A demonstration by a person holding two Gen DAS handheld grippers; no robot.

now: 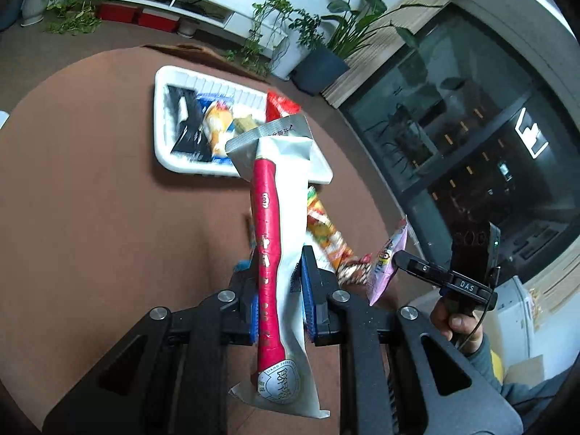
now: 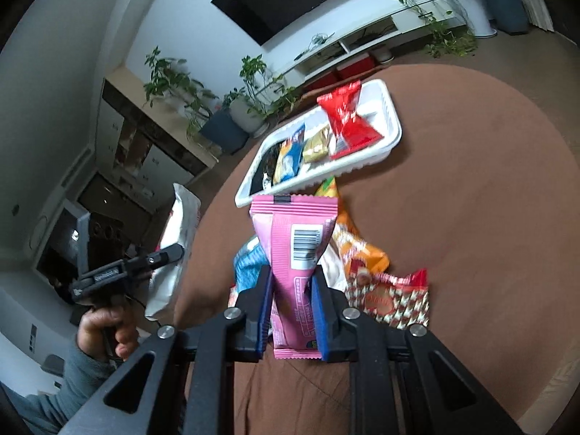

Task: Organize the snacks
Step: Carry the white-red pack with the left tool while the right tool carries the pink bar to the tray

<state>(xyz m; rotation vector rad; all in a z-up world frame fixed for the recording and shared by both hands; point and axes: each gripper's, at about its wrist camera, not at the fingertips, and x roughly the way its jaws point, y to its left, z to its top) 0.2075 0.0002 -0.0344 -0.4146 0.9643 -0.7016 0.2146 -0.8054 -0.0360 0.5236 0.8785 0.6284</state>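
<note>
Two snack packets are riding clear of the round brown table (image 2: 489, 199), one per gripper, presumably so both can go into the tray together. Starting at the left, the left gripper (image 1: 281, 279) is clamping the middle of a long red-and-white packet (image 1: 279, 217), its silver sealed end pointing toward the white tray (image 1: 161, 108) by the table's far edge. Further right, the right gripper (image 2: 291, 290) is pinching a pink wafer bar (image 2: 295, 239) just above the loose pile of snacks (image 2: 366, 268) waiting near the table's middle. Inside the tray, several packets are already lying side by side.
</note>
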